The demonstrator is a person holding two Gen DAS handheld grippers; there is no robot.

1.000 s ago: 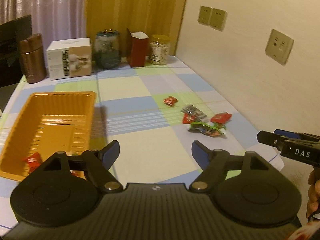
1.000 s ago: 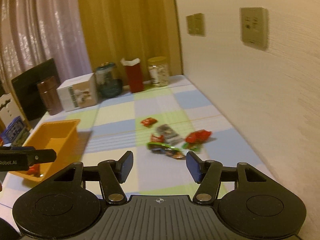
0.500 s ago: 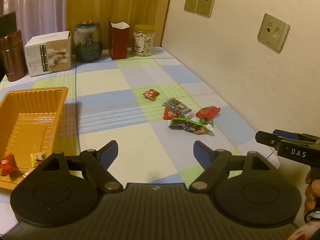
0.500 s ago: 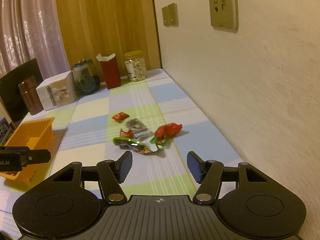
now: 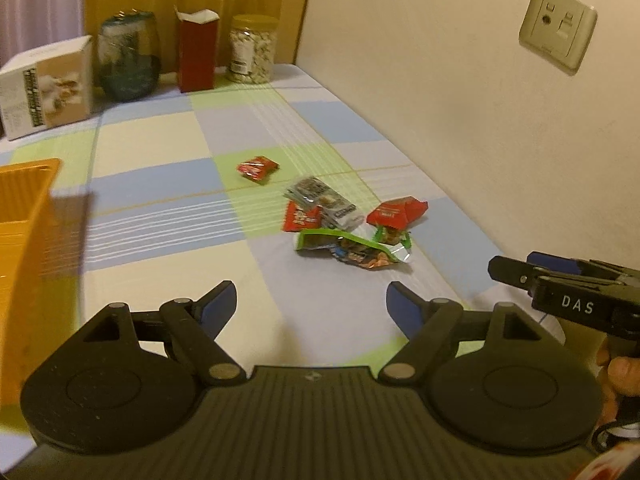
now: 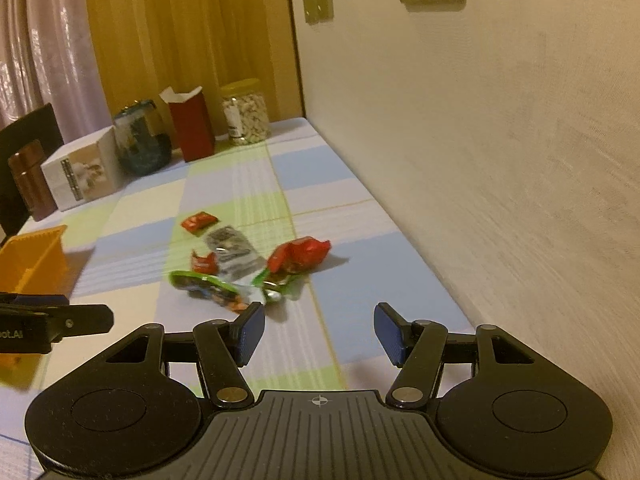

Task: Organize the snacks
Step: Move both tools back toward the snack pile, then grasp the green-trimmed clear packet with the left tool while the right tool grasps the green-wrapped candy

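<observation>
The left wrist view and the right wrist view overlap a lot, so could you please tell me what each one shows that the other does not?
Only the left wrist view shows a hand behind the right gripper.

Only the right wrist view shows the brown canister and a dark chair back.

Both show the snack wrappers, orange tray, white box, glass jar, red carton, nut jar and checked tablecloth.

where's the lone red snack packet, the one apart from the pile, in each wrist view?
Left wrist: lone red snack packet sits left of centre, above the pile, on a green square.
Right wrist: same packet sits left of centre, above the pile.
Shared landmark: the red carton at the table's far end.
</observation>
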